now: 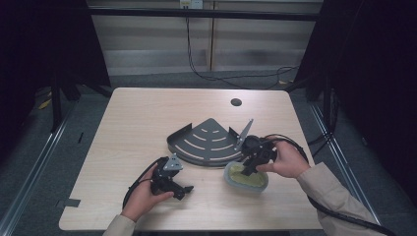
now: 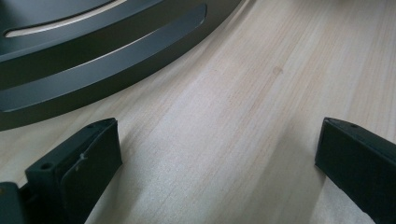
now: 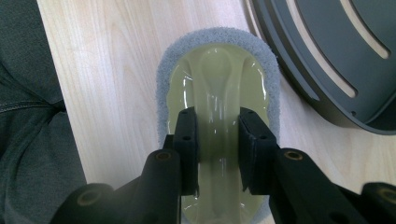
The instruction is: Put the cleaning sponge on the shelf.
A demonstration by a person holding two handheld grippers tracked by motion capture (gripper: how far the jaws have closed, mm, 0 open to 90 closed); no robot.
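Observation:
A scrubber (image 1: 247, 179) with a pale yellow plastic grip and a grey pad lies on the table just in front of a dark grey fan-shaped slotted rack (image 1: 206, 140). My right gripper (image 3: 218, 126) is shut on the raised middle ridge of the scrubber (image 3: 219, 70), one jaw on each side; in the high view the right gripper (image 1: 250, 166) points down and leftward onto it. My left gripper (image 1: 184, 189) rests low on the table left of the scrubber, open, with bare wood between the jaws of the left gripper (image 2: 219, 135). The rack's curved rim (image 2: 93, 70) lies just beyond.
The wooden table (image 1: 137, 118) has a round cable hole (image 1: 236, 102) near its far edge. A thin metal plate (image 1: 244, 132) leans at the rack's right corner. The rack edge (image 3: 327, 56) lies close beside the scrubber. Cables trail on the floor behind.

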